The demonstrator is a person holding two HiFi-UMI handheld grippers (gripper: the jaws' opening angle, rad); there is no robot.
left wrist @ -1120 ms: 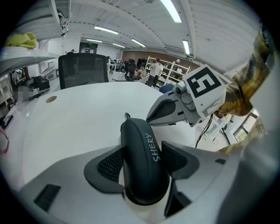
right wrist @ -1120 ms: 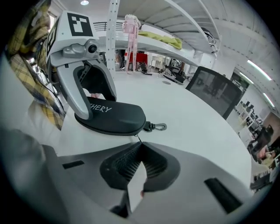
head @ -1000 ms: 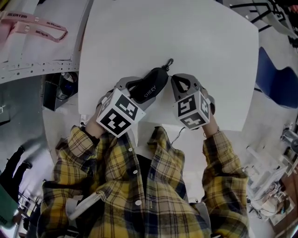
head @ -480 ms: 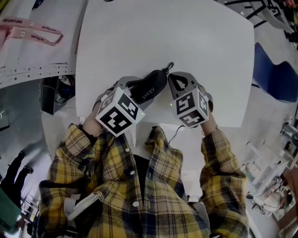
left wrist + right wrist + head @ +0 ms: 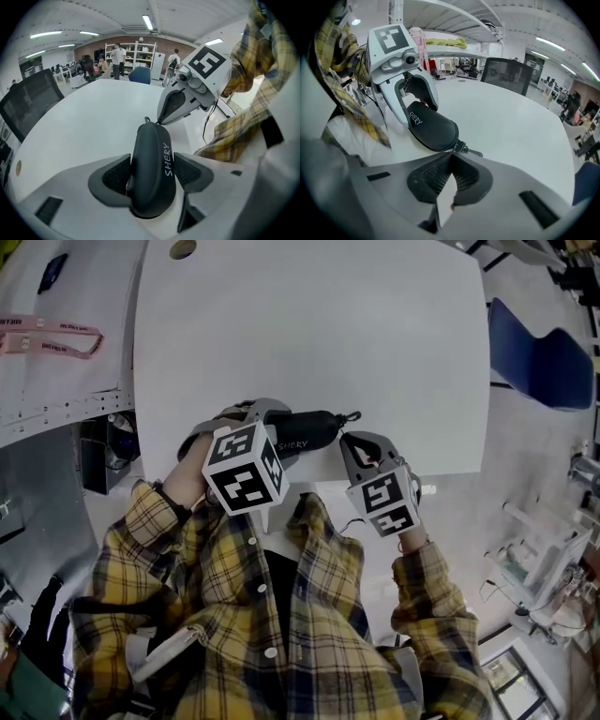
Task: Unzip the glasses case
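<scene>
Glasses case (image 5: 307,431), dark, rounded, lettered SHERY in white: sat at the near edge of the white table (image 5: 328,324), lengthwise from left to right in the head view (could not be told whether resting on the top or held just clear of it). Was gripped across its body by the left gripper (image 5: 152,174), with one ribbed pad (image 5: 115,176) pressed to each long side and the jaws spread wide by the case's own width. Seen from the left gripper view, ran straight out between those jaws and away from the camera, lettering up the right flank, far end narrowing to the zip. Carried its zip pull (image 5: 352,416) at the right end, sticking out toward the table's middle. Met there the right gripper (image 5: 349,440), marker cube (image 5: 382,505) toward the person, nose angled down at that same end. In the right gripper view, showed the right jaws brought together, pads touching at the tips, with no wide thing between them. Showed the case's end and the pull (image 5: 471,151) just beyond those tips, touching or nearly so; could not be made out whether any part of the zip was pinched. Zip looked closed along the visible seam. Left marker cube (image 5: 246,470) covered the case's near left part in the head view, above plaid sleeves (image 5: 225,559).
</scene>
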